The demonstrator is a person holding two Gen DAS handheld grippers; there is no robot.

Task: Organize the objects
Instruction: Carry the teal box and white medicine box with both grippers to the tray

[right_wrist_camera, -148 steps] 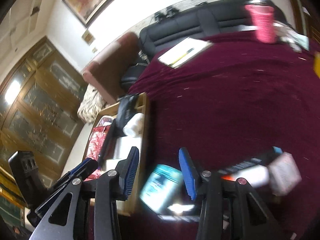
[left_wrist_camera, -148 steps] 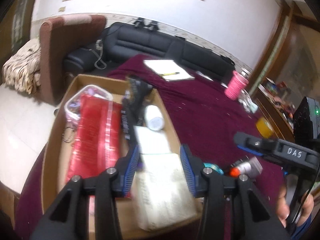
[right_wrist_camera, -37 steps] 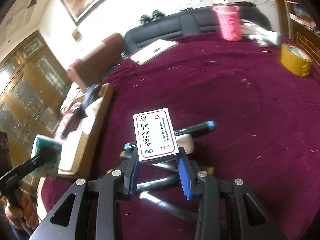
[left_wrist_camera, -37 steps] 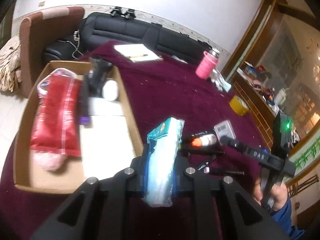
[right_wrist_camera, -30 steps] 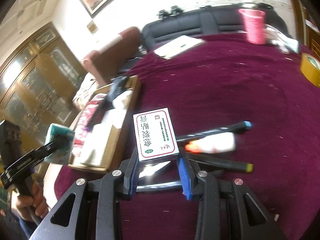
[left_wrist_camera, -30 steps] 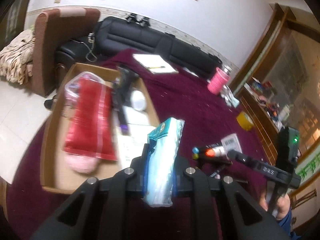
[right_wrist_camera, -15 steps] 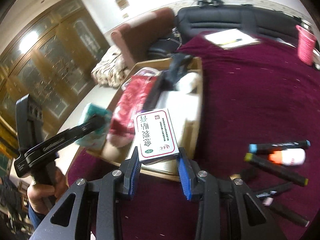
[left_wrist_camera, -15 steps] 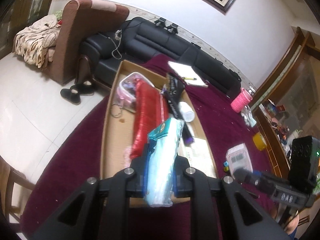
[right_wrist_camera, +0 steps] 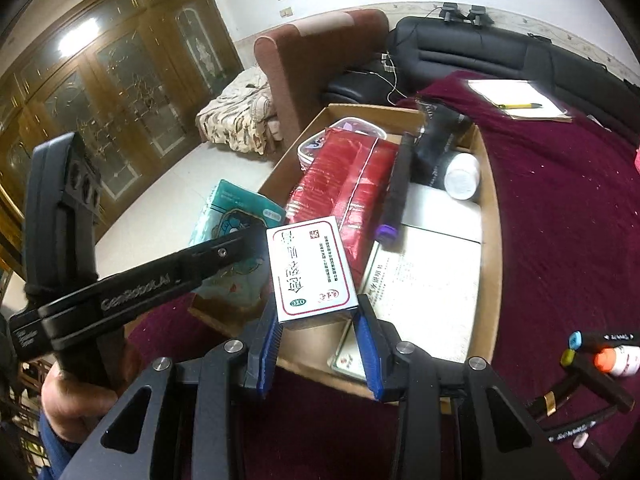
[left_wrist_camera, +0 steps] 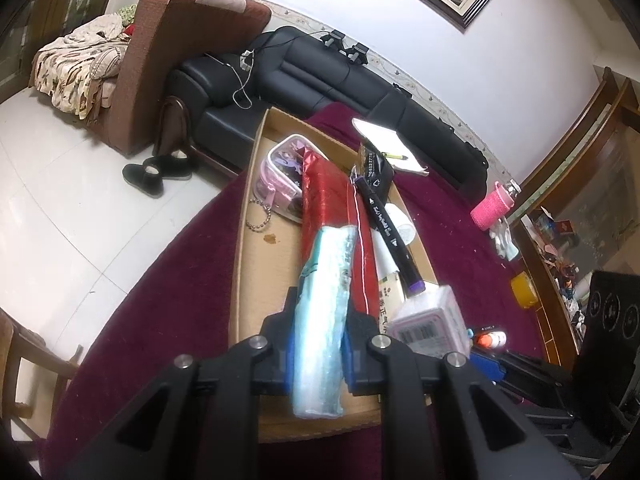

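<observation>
We've got the left gripper (left_wrist_camera: 316, 354) clamped on the teal tissue pack (left_wrist_camera: 324, 320) and the right gripper (right_wrist_camera: 318, 344) clamped on the medicine box (right_wrist_camera: 310, 268), both low-centre over the crowded cardboard box (right_wrist_camera: 490, 240), so either could land on the rim or collide.

Black sofa (left_wrist_camera: 360, 76), brown armchair (left_wrist_camera: 180, 40), 2 black slippers (left_wrist_camera: 156, 170) on floor.

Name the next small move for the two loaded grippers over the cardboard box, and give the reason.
Probably lower the left hand-held gripper and release its teal tissue pack onto the bare cardboard box floor left of the red packet. The right hand-held gripper, shut on the white medicine box, hovers alongside, so one should unload first.
</observation>
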